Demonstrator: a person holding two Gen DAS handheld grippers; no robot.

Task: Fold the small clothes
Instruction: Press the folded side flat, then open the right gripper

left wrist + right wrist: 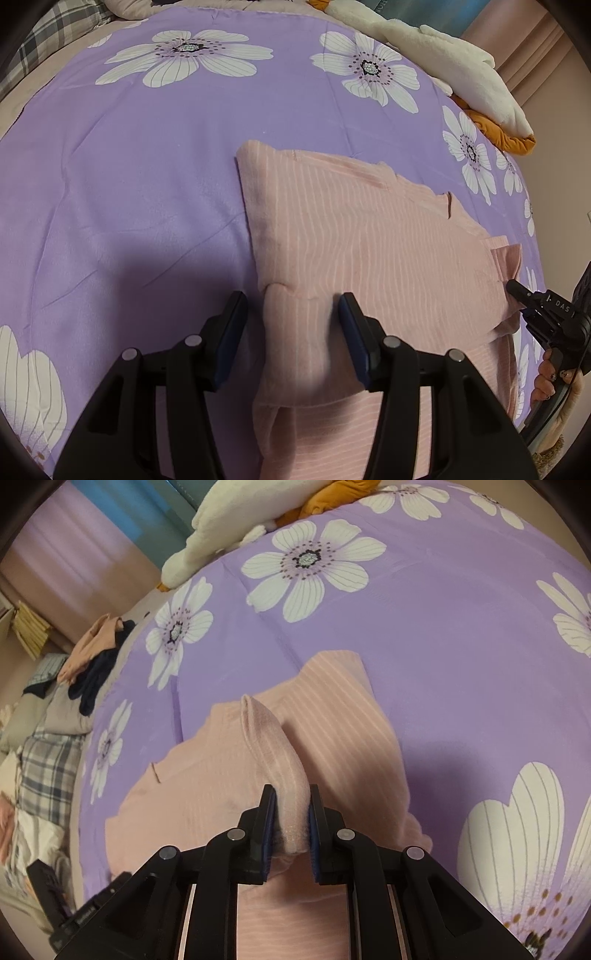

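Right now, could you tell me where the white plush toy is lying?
In the left wrist view the white plush toy lies at the upper right, on the far edge of the purple floral blanket, beyond the pink striped garment.

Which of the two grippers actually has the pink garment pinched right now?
The right gripper: its pads squeeze a raised fold of the pink striped garment. The left gripper only straddles a fold, pads clear of the cloth.

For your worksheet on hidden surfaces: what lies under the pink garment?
The garment lies on a purple flowered blanket, visible all around it. What is beneath the blanket, and the garment's underside, stay covered.
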